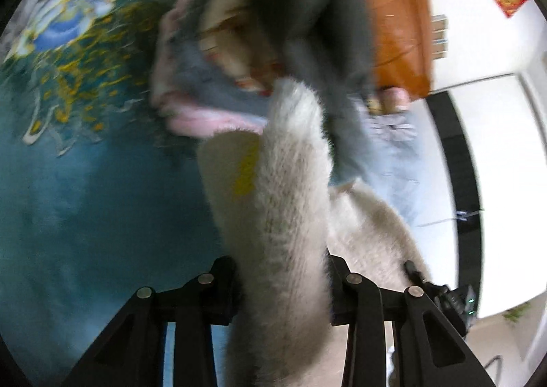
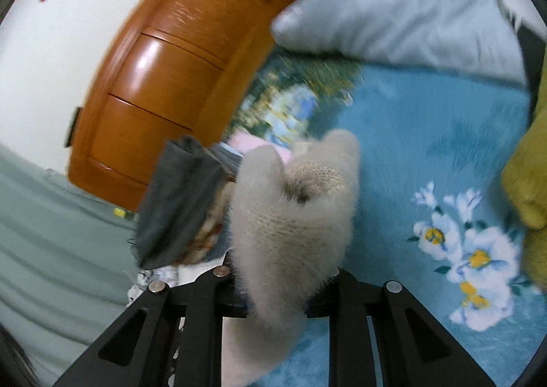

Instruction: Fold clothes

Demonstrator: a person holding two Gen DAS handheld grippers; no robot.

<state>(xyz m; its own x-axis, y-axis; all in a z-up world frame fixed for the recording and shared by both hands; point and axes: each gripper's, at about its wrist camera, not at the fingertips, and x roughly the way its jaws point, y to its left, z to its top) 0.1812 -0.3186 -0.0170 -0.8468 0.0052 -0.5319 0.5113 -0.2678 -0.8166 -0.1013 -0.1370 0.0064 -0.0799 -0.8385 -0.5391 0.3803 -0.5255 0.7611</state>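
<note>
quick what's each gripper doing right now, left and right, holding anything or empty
Left gripper: closed on the fluffy white knitted garment.
Right gripper: closed on a bunched fold of the same fluffy white knit.

Bed w/ teal floral blanket point(image 1: 68, 181). On it: pile of pink & grey clothes point(image 1: 191, 89) near far end, yellow garment point(image 2: 528, 181) at the edge, seen from right wrist.
</note>
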